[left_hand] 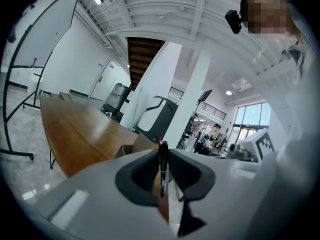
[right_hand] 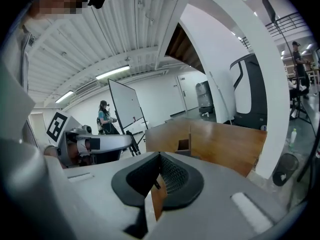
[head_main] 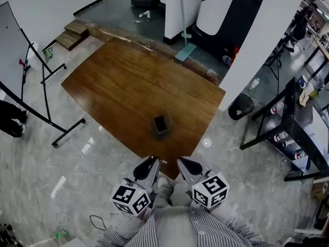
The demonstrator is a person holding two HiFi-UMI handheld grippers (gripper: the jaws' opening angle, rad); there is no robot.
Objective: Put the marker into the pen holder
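Left gripper view has the left gripper [left_hand: 163, 153] with its jaws closed on the marker [left_hand: 162, 170], a slim black one that stands upright between the dark pads, its top just above the jaw tips. Beyond the jaws lies the wooden table [left_hand: 75, 129], and the pen holder [left_hand: 131, 148] shows just over the left jaw.

Right gripper view has the right gripper [right_hand: 160, 157] with its jaws brought together and nothing between them (only a thin strip of table shows through the slit lower down). The pen holder appears there too, small and open-topped, on the wood just past the jaw tips. Farther back a person [right_hand: 105, 118] stands beside a whiteboard [right_hand: 126, 105].

From the head view, the pen holder, a dark square cup, stands upright on the table toward the corner nearest the person, apart from both grippers. Both grippers hang side by side just off that corner, tips toward the holder, the left one at the left. The marker is too small to make out from this view. The holder's opening faces up.
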